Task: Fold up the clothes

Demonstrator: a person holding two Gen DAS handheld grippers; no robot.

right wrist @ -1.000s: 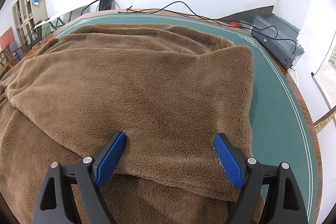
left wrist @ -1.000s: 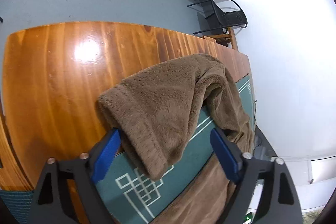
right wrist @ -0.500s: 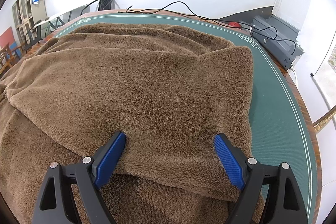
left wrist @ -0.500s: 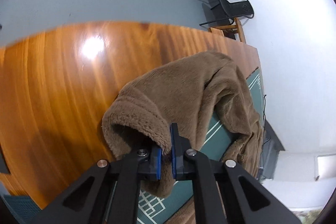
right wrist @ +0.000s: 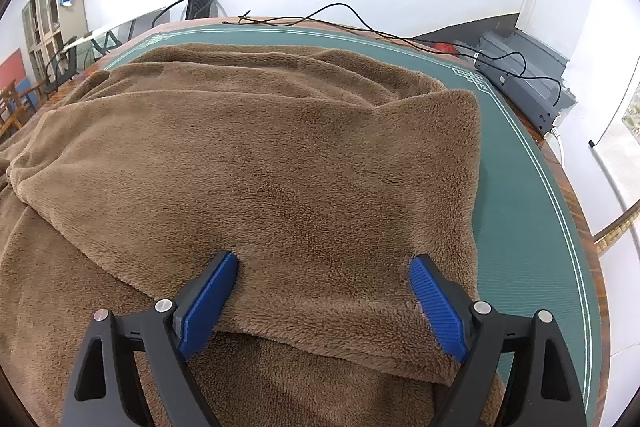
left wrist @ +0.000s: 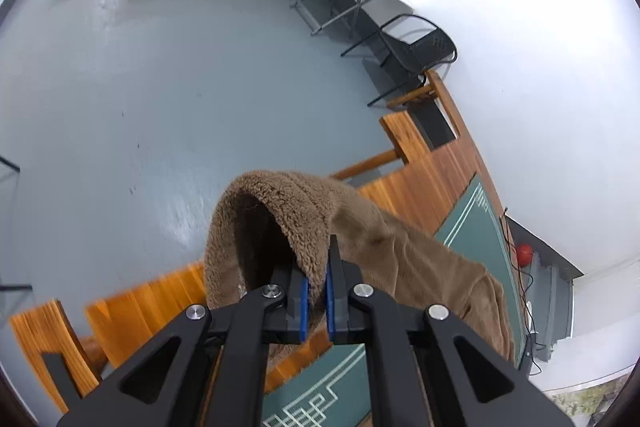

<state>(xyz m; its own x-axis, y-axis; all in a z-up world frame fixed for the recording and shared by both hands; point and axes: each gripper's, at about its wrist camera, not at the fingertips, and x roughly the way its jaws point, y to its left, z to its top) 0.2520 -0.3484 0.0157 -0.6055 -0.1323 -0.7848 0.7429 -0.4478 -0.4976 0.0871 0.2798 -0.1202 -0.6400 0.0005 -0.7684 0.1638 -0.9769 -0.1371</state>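
The fleece (right wrist: 280, 155) lies spread in loose layers over the green-matted counter (right wrist: 520, 187), one end raised off the left edge. Left tongs (left wrist: 316, 291) are clamped on that raised hem; right tongs (right wrist: 324, 291) stand wide apart, tips resting on the near folded layer, gripping nothing. Judged thick, soft and limp, fairly heavy, not fragile; the pile may slip, so hems and corners are the best holds.

We are seeing the fleece garment (right wrist: 280, 167) lying on the mat (right wrist: 520, 187) covering the table (left wrist: 420, 183), one end hanging between the left gripper's (left wrist: 316, 301) fingers (left wrist: 303, 303), chairs (left wrist: 416, 51) standing behind the table.
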